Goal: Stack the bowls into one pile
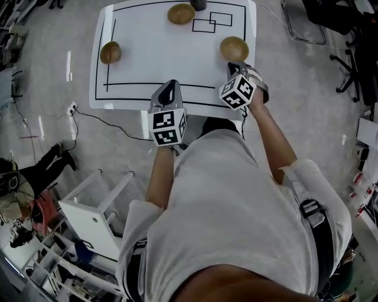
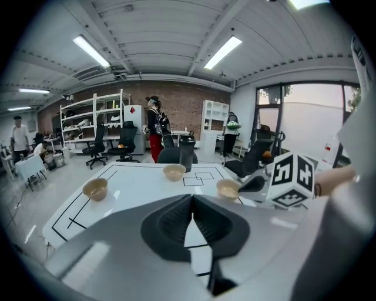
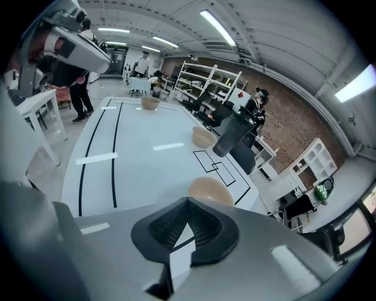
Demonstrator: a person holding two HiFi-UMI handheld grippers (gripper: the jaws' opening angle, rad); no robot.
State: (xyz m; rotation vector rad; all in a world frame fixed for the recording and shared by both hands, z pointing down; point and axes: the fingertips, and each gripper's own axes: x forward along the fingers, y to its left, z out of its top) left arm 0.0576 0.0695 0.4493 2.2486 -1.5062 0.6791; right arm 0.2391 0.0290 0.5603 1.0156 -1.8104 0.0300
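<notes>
Three tan bowls sit apart on the white table (image 1: 147,65): one at the left (image 1: 110,52), one at the far edge (image 1: 181,13), one at the right (image 1: 234,48). My left gripper (image 1: 171,85) is shut and empty over the table's near edge; its view shows the same bowls: left bowl (image 2: 95,189), far bowl (image 2: 174,171), right bowl (image 2: 228,189). My right gripper (image 1: 235,65) is shut and empty just short of the right bowl (image 3: 210,191), which lies right beyond its closed jaws (image 3: 188,203). The far bowl (image 3: 203,137) and left bowl (image 3: 150,103) lie further off.
Black lines and small rectangles (image 1: 204,23) are drawn on the table. A dark bottle (image 1: 198,5) stands at the far edge beside the far bowl. A white cart (image 1: 97,215) and a cable (image 1: 106,121) are on the floor at my left. People (image 2: 154,126) stand far behind.
</notes>
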